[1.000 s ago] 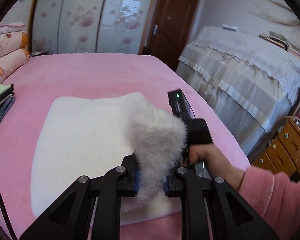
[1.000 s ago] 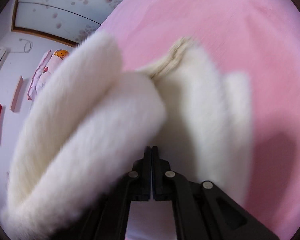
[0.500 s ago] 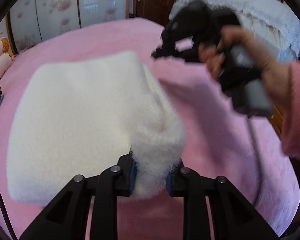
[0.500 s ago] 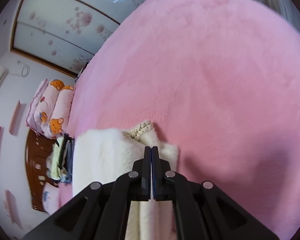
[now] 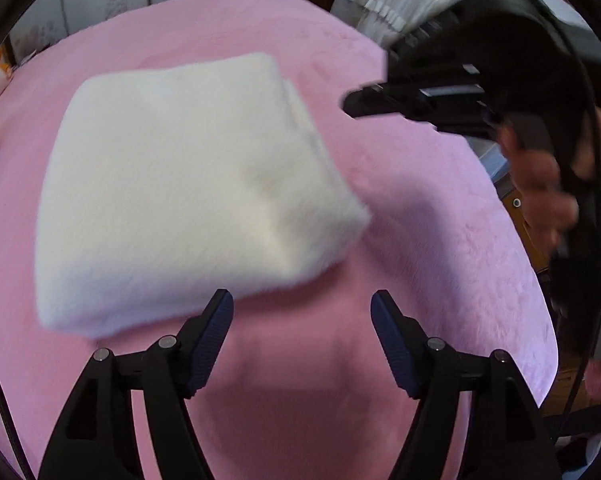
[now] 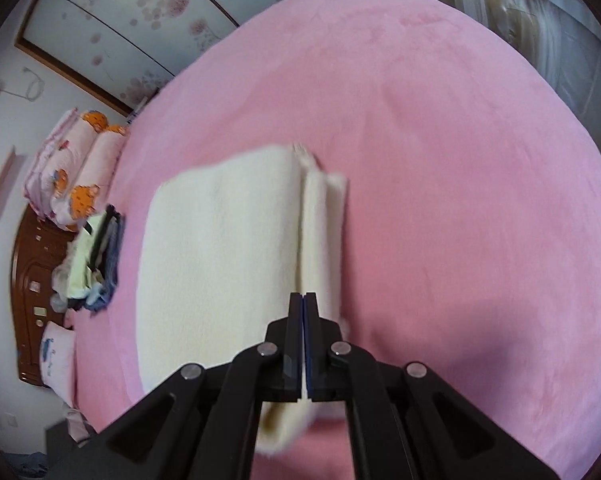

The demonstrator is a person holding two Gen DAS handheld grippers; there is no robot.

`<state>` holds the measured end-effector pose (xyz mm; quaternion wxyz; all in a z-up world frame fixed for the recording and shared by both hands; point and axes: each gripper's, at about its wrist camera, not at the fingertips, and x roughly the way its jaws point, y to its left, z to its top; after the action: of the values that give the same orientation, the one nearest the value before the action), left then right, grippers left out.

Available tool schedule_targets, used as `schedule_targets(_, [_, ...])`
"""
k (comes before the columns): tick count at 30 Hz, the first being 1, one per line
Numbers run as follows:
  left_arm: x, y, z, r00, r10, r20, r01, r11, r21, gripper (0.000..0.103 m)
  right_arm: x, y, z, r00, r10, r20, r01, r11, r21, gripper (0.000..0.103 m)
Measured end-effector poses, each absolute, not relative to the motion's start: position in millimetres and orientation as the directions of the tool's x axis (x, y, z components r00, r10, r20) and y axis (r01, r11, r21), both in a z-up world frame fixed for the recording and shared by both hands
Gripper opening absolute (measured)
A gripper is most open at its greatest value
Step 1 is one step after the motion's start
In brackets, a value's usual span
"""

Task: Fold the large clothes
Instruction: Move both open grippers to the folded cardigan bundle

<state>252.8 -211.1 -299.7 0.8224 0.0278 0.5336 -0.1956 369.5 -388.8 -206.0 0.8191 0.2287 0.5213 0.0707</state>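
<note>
I worked in a home bedroom: pink-covered bed (image 6: pixel 440 128), rolled cartoon quilts (image 6: pixel 80 160), floral sliding wardrobe doors (image 6: pixel 140 12), wooden headboard (image 6: pixel 32 300).

Black left claw (image 5: pixel 302 334) and right claw (image 6: pixel 304 344): blue ribbed pads, silver pivot screws, triangular cut-outs.

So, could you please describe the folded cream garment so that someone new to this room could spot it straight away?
Start at the large pink bed cover that fills most of the view. Lying flat on it is the cream fluffy garment, folded into a thick rectangular pad. Unlike the mixed-colour clothes stack at the bed's edge beside the bear-print bedding, it is one plain pale colour and sits alone.
</note>
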Motion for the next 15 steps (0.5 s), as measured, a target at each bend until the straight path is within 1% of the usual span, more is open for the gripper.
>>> schedule_targets(3, [239.7, -183.1, -298.9, 0.331, -0.231, -0.915, 0.271, 0.952, -0.142, 0.071, 343.2, -373.6, -209.9, 0.415, 0.335, -0.846, 0.155, 0.89, 0.428, 0.0])
schedule_targets(5, [232.0, -161.7, -297.0, 0.321, -0.193, -0.927, 0.212, 0.969, -0.128, 0.076, 326.2, -366.3, -212.5, 0.397, 0.319, -0.861, 0.182, 0.892, 0.414, 0.001])
schedule_targets(7, [226.4, -141.6, -294.9, 0.316, -0.155, -0.936, 0.157, 0.982, -0.109, 0.078, 310.1, -355.5, -212.9, 0.379, 0.282, -0.881, 0.192, 0.908, 0.373, 0.002])
schedule_targets(9, [218.3, -120.9, -291.1, 0.31, -0.114, -0.944, 0.106, 0.991, -0.085, 0.08, 296.9, -346.8, -210.2, 0.377, 0.24, -0.894, 0.204, 0.921, 0.333, 0.012])
schedule_targets(10, [215.5, -109.3, -288.0, 0.311, -0.097, -0.945, 0.082, 0.994, -0.075, 0.081, 291.6, -342.1, -207.4, 0.372, 0.199, -0.907, 0.205, 0.935, 0.289, 0.015])
schedule_targets(12, [211.2, -88.7, -282.0, 0.322, -0.059, -0.945, 0.032, 0.998, -0.052, 0.084, 285.5, -335.0, -205.1, 0.354, 0.196, -0.915, 0.197, 0.94, 0.277, 0.037])
schedule_targets(14, [212.7, -76.3, -274.5, 0.34, -0.03, -0.94, -0.02, 0.999, -0.039, 0.084, 278.5, -330.4, -204.6, 0.34, 0.226, -0.913, 0.209, 0.928, 0.308, 0.043])
schedule_targets(15, [214.2, -70.7, -272.3, 0.349, -0.024, -0.937, -0.045, 0.998, -0.042, 0.085, 275.6, -328.2, -204.4, 0.336, 0.232, -0.913, 0.211, 0.926, 0.313, 0.043])
